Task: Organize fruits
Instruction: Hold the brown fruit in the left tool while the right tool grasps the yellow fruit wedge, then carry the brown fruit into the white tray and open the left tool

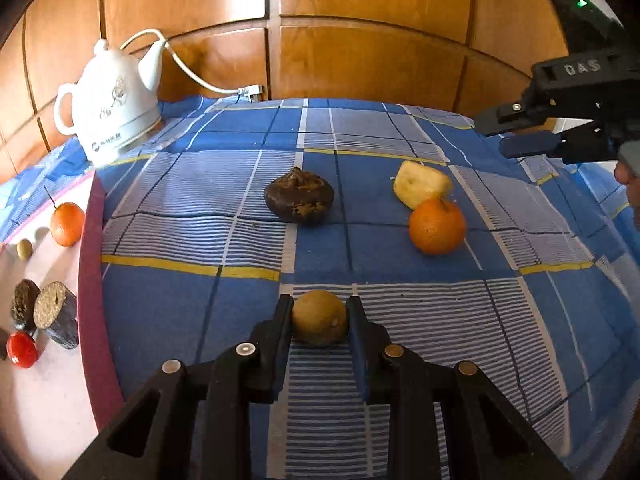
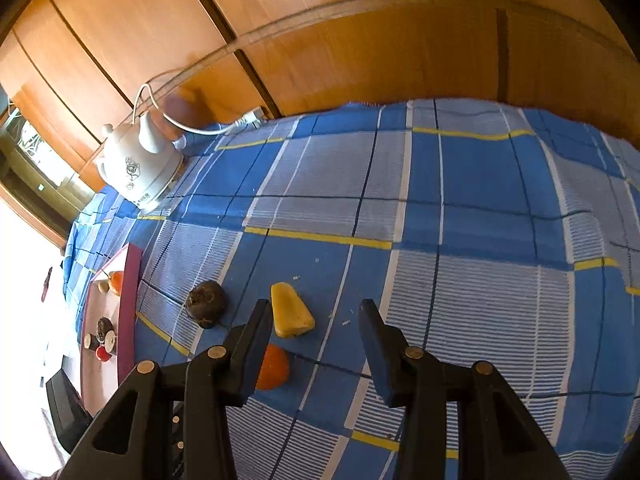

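My left gripper [image 1: 319, 312] is shut on a small brown round fruit [image 1: 319, 322] low over the blue checked cloth [image 1: 180, 300]. Ahead lie a dark brown fruit [image 1: 299, 195], a yellow fruit piece [image 1: 422, 189] and an orange [image 1: 437, 225]. My right gripper [image 1: 496, 136] hovers at the far right. In the right wrist view it [image 2: 314, 310] is open and empty, above the cloth, with the yellow piece [image 2: 291, 311] just ahead, the orange [image 2: 274, 367] partly behind its left finger [image 2: 256, 344], and the dark fruit [image 2: 206, 304] to the left.
A pink-rimmed white tray [image 1: 90, 280] at the left holds an orange [image 1: 67, 224], a small brown fruit [image 1: 24, 249], dark cut pieces [image 1: 56, 314] and a red fruit [image 1: 22, 349]. A white kettle [image 1: 110, 108] with cord stands at the back left. Wooden panels [image 1: 360, 40] stand behind.
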Action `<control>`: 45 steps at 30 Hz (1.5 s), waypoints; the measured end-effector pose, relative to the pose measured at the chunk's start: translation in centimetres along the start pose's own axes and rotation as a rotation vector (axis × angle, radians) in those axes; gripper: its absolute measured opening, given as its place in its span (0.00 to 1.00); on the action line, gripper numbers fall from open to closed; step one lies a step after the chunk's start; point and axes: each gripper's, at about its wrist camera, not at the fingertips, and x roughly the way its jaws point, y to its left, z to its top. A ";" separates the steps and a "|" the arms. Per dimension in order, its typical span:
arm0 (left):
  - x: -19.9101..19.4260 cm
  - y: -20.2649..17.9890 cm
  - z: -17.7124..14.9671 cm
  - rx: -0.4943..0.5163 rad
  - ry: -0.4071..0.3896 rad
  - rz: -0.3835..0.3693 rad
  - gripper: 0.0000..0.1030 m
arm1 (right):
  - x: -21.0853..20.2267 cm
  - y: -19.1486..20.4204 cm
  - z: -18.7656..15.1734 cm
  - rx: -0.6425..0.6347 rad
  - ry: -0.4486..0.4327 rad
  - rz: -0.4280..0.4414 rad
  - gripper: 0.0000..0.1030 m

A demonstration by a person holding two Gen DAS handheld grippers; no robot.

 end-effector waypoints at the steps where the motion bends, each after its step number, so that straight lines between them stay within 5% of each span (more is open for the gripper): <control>1: 0.0 -0.2 -0.1 0.015 -0.006 0.008 0.26 | 0.3 -0.1 -0.1 0.005 0.010 0.008 0.44; 11: 0.0 0.2 -0.2 0.024 -0.019 -0.017 0.26 | 3.3 0.6 -0.7 -0.028 0.104 0.044 0.46; 16: 0.0 0.4 -0.2 0.019 -0.024 -0.030 0.26 | 5.1 2.9 0.5 -0.132 0.136 0.001 0.50; 23: 0.0 0.4 -0.2 0.017 -0.028 -0.036 0.26 | 10.2 5.9 0.5 -0.336 0.320 -0.137 0.45; 24: 0.0 0.4 -0.2 0.017 -0.029 -0.036 0.26 | 10.2 6.2 0.3 -0.371 0.298 -0.166 0.28; 31: 0.0 0.3 -0.4 0.021 -0.033 -0.031 0.26 | 6.9 2.9 0.6 -0.251 0.195 -0.190 0.28; 34: 0.0 0.2 -0.3 0.019 -0.030 -0.026 0.26 | 5.8 0.9 -0.5 -0.248 0.196 -0.267 0.29; 41: -0.5 0.9 1.0 -0.029 0.038 -0.069 0.25 | 5.4 -1.8 -1.8 -0.192 0.210 -0.212 0.30; 45: -3.6 1.4 1.8 -0.049 -0.016 -0.104 0.25 | 5.3 -1.6 -1.9 -0.220 0.190 -0.209 0.31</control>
